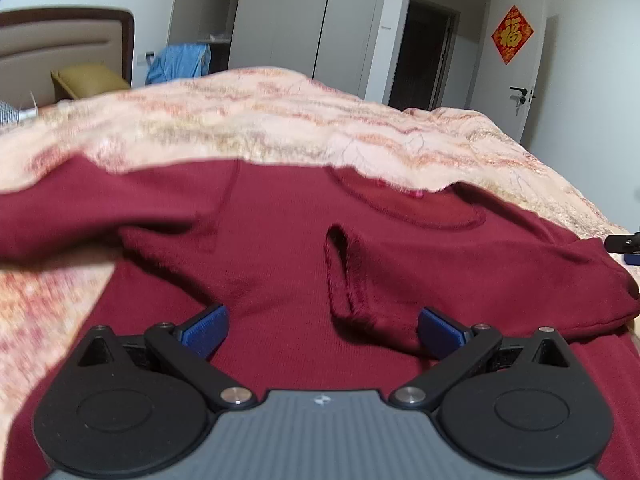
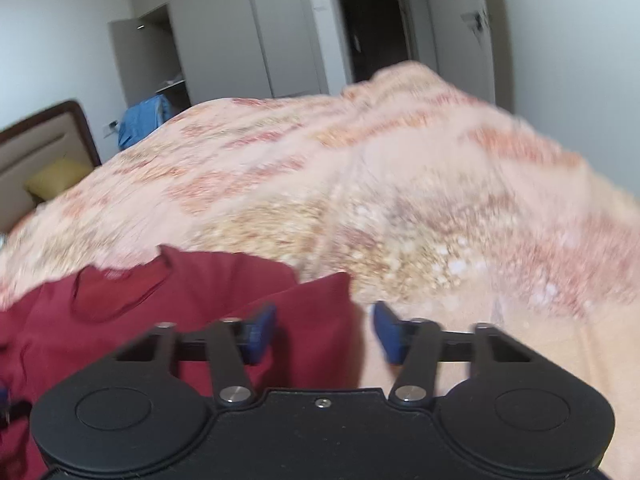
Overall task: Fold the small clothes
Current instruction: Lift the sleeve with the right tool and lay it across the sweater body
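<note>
We see a dark red knitted top [image 1: 280, 248] lying on a bed with a soft peach blanket patterned in orange [image 1: 280, 120]. The top lies spread out near us, with one sleeve [image 1: 460, 280] folded across its middle, its cuff open like a little loop.

Our left tongs [image 1: 323, 330] hang just above the top. The blue pads [image 1: 208, 332] stand wide apart and hold nothing. The sleeve cuff lies between them but they do not pinch it.

Our right tongs [image 2: 325, 330] are at the right edge of the top. The pads are partly open, with a gap between them, and nothing is squeezed there. The left pad [image 2: 260, 332] is over the red cloth, and the right pad is over bare blanket. A pointed corner of the top [image 2: 332, 292] ends just in front of them.

The far edge of the top lies against a rumpled fold of blanket. To the right of the top there is lots of bare blanket. To the left, the other sleeve [image 1: 60, 216] stretches out, blurry. Behind the bed stand grey cupboards [image 1: 280, 20] and a white door [image 1: 516, 60].
</note>
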The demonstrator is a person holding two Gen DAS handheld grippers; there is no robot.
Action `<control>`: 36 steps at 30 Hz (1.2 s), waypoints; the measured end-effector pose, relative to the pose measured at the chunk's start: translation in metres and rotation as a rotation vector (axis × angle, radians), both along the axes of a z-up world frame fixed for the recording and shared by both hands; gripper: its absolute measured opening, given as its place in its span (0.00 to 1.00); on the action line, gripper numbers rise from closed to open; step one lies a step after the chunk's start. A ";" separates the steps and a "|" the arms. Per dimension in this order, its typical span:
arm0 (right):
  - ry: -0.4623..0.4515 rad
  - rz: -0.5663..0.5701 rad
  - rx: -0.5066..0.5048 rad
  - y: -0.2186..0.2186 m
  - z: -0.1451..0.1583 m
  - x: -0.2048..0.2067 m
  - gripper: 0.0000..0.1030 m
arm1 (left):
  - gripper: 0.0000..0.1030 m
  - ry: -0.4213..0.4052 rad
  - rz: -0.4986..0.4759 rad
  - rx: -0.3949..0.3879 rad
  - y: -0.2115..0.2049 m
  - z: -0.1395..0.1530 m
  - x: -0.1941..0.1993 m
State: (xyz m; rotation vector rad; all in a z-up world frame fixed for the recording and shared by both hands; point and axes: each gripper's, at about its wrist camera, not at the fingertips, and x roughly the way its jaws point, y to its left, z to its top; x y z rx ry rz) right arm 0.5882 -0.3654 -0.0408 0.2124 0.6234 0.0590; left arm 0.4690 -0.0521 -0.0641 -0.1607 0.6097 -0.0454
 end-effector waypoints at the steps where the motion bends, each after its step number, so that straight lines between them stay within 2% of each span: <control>1: 0.012 0.008 0.023 -0.004 -0.003 0.004 0.13 | 1.00 -0.002 -0.001 -0.006 0.001 -0.001 -0.001; 2: 0.014 0.008 0.022 -0.006 -0.001 0.007 0.08 | 1.00 -0.005 -0.001 -0.008 0.001 -0.002 -0.001; 6: -0.097 0.028 -0.134 0.006 0.011 0.004 0.06 | 1.00 -0.009 -0.003 -0.002 0.001 -0.002 -0.005; 8: -0.058 0.022 -0.159 0.005 0.002 0.010 0.06 | 1.00 -0.001 -0.003 0.015 -0.001 -0.003 -0.003; 11: -0.042 0.009 -0.125 -0.002 -0.007 0.006 0.16 | 1.00 0.005 -0.002 0.041 -0.004 -0.002 -0.003; 12: -0.043 0.006 -0.110 -0.006 -0.006 0.001 0.23 | 1.00 0.005 -0.002 0.043 -0.005 -0.002 -0.003; 14: -0.055 0.012 -0.120 -0.011 0.000 -0.014 0.30 | 1.00 0.004 -0.003 0.035 -0.003 -0.002 -0.003; 16: -0.073 0.028 -0.198 -0.011 0.008 -0.033 0.46 | 1.00 0.002 -0.004 0.027 -0.002 -0.002 -0.003; 19: -0.117 0.098 -0.348 -0.005 0.015 -0.069 0.48 | 1.00 0.001 -0.003 0.032 -0.002 -0.003 -0.003; 23: -0.128 0.225 -0.570 0.013 0.001 -0.100 0.46 | 1.00 -0.001 -0.003 0.033 -0.002 -0.003 -0.004; 24: -0.131 0.257 -0.610 0.018 -0.004 -0.103 0.46 | 1.00 -0.001 -0.003 0.033 -0.002 -0.003 -0.004; 27: -0.116 0.323 -0.649 0.034 -0.014 -0.103 0.46 | 1.00 -0.004 -0.003 0.031 -0.002 -0.003 -0.004; 30: -0.140 0.336 -0.717 0.050 -0.020 -0.096 0.42 | 1.00 -0.006 -0.004 0.019 0.000 -0.004 -0.003; 32: -0.147 0.335 -0.741 0.056 -0.023 -0.090 0.30 | 1.00 -0.007 -0.004 0.017 0.001 -0.005 -0.004; 33: -0.144 0.344 -0.737 0.057 -0.023 -0.089 0.11 | 1.00 -0.007 -0.004 0.017 0.000 -0.005 -0.004; 34: -0.139 0.345 -0.741 0.059 -0.023 -0.089 0.04 | 1.00 -0.007 -0.004 0.017 0.001 -0.005 -0.004; 36: -0.145 0.289 -0.749 0.061 -0.021 -0.096 0.03 | 1.00 -0.007 -0.004 0.017 0.001 -0.005 -0.004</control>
